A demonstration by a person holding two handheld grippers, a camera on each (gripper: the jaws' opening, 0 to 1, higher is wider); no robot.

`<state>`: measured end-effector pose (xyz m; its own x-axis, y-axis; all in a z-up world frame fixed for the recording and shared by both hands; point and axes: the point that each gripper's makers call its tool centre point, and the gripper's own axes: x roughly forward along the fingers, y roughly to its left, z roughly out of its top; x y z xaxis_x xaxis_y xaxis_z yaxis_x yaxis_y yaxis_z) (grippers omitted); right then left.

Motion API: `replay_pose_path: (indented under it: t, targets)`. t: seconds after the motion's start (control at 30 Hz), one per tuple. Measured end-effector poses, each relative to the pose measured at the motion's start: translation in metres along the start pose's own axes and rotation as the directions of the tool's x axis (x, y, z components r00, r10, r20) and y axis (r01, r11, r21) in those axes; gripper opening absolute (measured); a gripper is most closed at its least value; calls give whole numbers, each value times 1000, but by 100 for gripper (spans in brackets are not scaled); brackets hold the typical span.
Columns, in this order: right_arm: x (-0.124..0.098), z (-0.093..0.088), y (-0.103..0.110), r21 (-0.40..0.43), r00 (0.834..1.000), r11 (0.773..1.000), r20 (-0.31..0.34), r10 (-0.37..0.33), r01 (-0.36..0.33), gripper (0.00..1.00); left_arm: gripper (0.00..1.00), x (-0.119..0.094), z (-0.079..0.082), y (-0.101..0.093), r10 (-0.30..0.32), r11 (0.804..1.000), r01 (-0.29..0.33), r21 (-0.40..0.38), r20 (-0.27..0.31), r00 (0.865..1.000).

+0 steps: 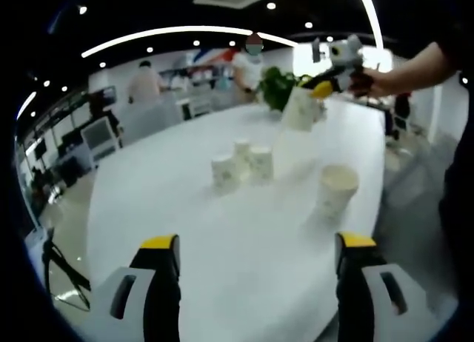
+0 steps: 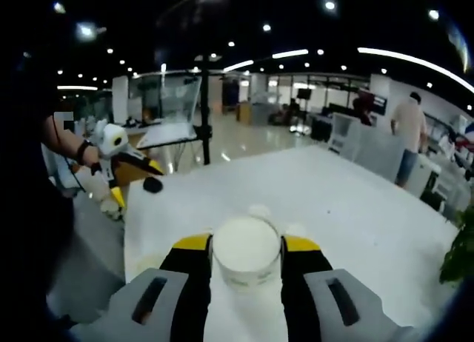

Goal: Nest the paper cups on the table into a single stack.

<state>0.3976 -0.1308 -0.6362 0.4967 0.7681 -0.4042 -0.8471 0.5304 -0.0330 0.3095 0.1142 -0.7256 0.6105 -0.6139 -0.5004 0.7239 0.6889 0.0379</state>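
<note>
Left gripper (image 1: 255, 257) is hovering low over the near edge of the white counter (image 1: 185, 231), its yellow-tipped jaws standing wide apart with nothing between them. Ahead of it, mid-counter, three patterned paper cups (image 1: 242, 164) are sitting upright in a tight cluster — touching or nearly so. A fourth cup, the near cup (image 1: 337, 190), is standing upright by itself to the right of the cluster, close to the counter's right edge.

Farther back in the left gripper view, the right gripper (image 1: 333, 79) is being held up by a person's hand (image 1: 374, 81), carrying a held cup (image 1: 300, 109) above the far part of the counter, in front of a green plant (image 1: 278, 86).

In the right gripper view, the right gripper's jaws are pressing on both sides of the held cup (image 2: 246, 253), its open mouth facing the camera. The left gripper (image 2: 137, 180) is showing at the left — whether it is open from here, I cannot tell. Other people are standing in the office behind.
</note>
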Motion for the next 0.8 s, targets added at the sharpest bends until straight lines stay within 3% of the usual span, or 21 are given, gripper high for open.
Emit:
replay_pose_path:
  t: [0.6,0.8]
  targets:
    - [-15,24,21,48,995,999,100,-26,21,32,87,14,29,-15,-72,997,72,-9,65,995]
    - [-12,26,31,57,994,998,107,-14,8,32,84,16,48,-26,-102,995,104,-8,106,989]
